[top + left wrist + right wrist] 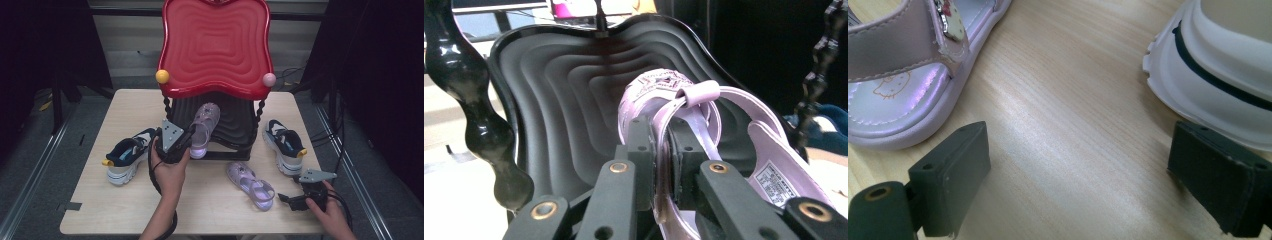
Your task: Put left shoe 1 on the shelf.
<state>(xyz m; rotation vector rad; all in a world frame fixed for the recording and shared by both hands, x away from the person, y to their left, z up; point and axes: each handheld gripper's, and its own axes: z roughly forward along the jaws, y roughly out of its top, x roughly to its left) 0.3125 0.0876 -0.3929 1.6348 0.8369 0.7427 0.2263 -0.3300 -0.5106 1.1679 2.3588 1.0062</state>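
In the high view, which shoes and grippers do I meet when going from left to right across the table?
Left sneaker → left gripper, holding a pink sandal → second sandal → right sneaker → right gripper.

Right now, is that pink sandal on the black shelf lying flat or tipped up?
Tipped up. The pink sandal leans toe-up on the black shelf, its heel strap clamped in the left gripper.
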